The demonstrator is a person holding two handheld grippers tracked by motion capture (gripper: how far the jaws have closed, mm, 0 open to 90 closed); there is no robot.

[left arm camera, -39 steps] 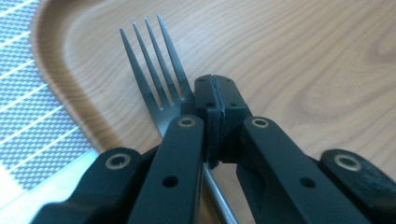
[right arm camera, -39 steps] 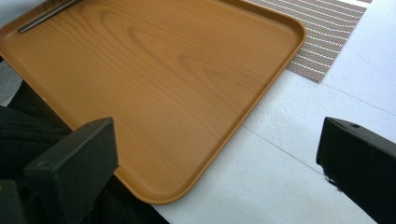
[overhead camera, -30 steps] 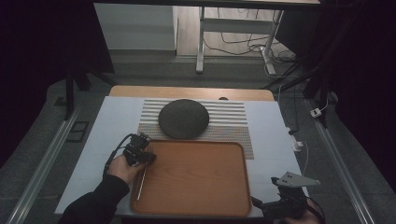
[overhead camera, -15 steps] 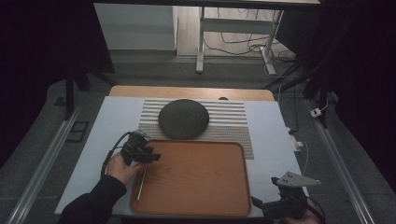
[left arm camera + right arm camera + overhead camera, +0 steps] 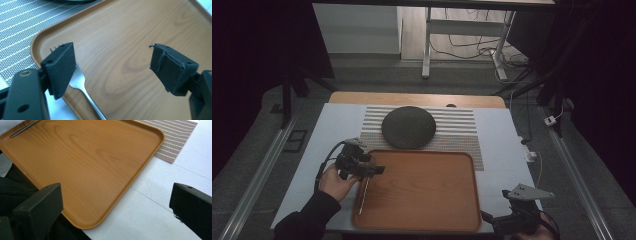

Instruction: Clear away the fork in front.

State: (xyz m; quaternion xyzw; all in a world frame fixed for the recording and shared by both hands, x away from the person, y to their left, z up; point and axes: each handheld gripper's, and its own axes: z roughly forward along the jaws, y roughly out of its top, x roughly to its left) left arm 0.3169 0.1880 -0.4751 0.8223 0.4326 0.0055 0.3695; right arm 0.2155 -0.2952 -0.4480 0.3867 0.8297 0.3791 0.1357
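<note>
Fork (image 5: pixel 82 87) lies in tray (image 5: pixel 432 200) along its left edge, tines away from person. L gripper (image 5: pixel 112 62) hovers just above fork head, fingers (image 5: pixel 61 66) wide apart, holding nothing. R gripper (image 5: pixel 117 207) near tray's right front corner over white surface (image 5: pixel 180 170), fingers also apart, empty. Dark plate (image 5: pixel 408 126) on striped mat (image 5: pixel 462 125) behind tray.

Item count on the table: one wooden tray (image 5: pixel 427 190); one fork (image 5: pixel 362 195), lying along the tray's left edge; one dark round plate (image 5: pixel 408 127); one striped placemat (image 5: pixel 462 125); two handheld grippers, the left gripper (image 5: pixel 374 170) and the right gripper (image 5: pixel 492 220).
</note>
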